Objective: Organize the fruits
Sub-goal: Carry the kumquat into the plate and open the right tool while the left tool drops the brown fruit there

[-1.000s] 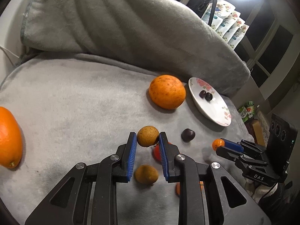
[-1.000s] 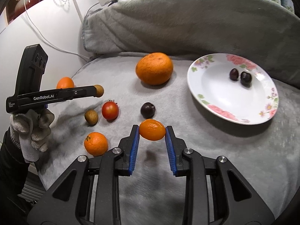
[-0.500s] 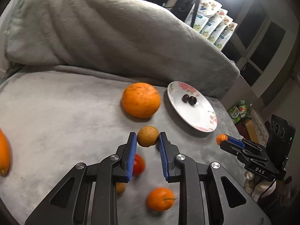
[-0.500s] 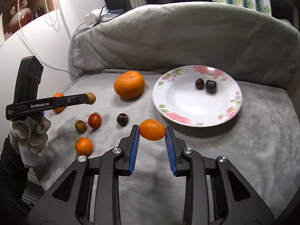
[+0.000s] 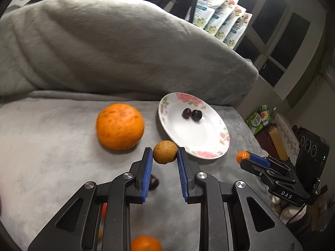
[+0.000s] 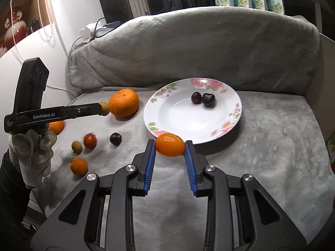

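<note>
Fruits lie scattered over a grey blanket, and we carry one in each gripper. Through the left wrist camera, our left gripper is clamped on a small brown fruit, held above the cloth between the big orange and the near rim of the floral plate. Two dark cherries sit touching in the plate. Another dark cherry lies on the blanket, half hidden behind our left finger, and a small mandarin shows at the bottom edge. Off to the right, the right gripper pinches a small orange fruit.

Through the right wrist camera, our right gripper is closed on that small orange fruit, just in front of the plate's near rim. The left gripper, in a gloved hand, holds the brown fruit beside the big orange. On the blanket remain a loose cherry, a cherry tomato, a second brown fruit, a mandarin and an orange partly hidden behind the left gripper.

We judge the sorting to be at an early stage: only two cherries are plated, two fruits are in transit, and several are not yet gathered.
</note>
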